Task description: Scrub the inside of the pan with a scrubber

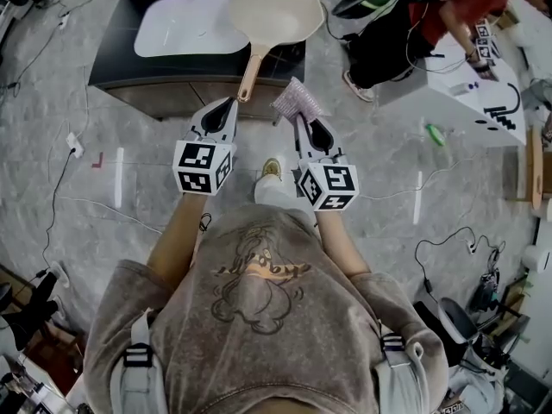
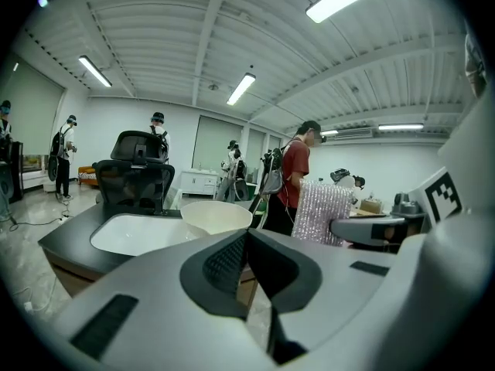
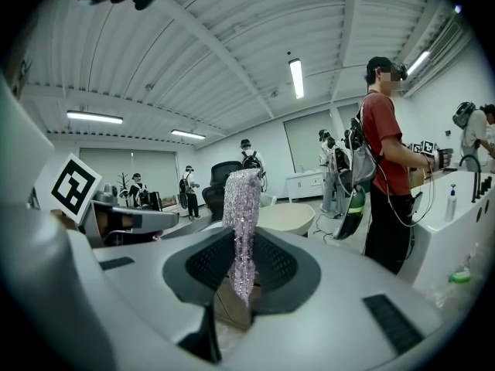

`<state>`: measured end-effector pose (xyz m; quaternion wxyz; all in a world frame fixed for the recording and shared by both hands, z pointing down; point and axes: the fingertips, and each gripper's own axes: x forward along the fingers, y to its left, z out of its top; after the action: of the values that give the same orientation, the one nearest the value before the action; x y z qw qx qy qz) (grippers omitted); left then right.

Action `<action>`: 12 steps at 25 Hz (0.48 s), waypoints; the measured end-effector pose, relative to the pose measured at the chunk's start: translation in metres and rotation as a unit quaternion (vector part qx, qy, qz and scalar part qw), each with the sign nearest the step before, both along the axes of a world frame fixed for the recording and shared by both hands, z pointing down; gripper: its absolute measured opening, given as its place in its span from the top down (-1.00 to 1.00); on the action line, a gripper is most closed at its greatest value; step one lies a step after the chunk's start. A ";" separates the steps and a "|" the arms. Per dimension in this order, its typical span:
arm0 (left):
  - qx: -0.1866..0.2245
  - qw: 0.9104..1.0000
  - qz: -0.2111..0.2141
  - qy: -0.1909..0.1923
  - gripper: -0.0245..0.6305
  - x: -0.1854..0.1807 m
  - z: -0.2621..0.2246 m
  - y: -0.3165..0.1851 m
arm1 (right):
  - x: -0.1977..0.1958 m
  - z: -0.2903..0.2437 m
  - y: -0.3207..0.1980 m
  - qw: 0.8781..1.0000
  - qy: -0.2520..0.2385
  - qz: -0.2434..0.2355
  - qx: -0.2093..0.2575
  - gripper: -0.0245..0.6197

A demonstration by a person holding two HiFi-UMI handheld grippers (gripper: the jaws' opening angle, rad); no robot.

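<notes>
Ceiling (image 2: 193,52) in gripper views alone; pan handle (image 1: 253,69) whole in head view alone

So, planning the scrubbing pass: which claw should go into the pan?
Right. The right claw is shut on the scrubber; the left claw is shut and empty, facing the pan.

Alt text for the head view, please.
The right hand-held gripper is shut on a silvery scrubber, just short of the cream pan on the dark counter. The left hand-held gripper, shut and empty, points toward the pan's handle.
</notes>
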<state>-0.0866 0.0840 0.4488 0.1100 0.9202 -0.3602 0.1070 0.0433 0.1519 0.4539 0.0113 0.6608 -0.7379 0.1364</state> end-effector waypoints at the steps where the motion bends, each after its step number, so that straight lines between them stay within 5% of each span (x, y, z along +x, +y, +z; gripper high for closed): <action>1: -0.001 1.000 0.000 -0.002 0.87 0.005 0.000 -0.006 | 0.005 -0.001 -0.008 1.000 0.001 -0.003 0.000 0.67; 12: -0.001 0.999 -0.036 -0.004 0.87 0.051 -0.005 -0.074 | 0.050 -0.006 -0.081 0.999 0.017 -0.051 -0.002 0.67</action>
<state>-0.0361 0.0096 0.4433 0.1131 0.9061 -0.3936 0.1064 0.0933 0.0712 0.4483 0.0326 0.6243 -0.7703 0.1260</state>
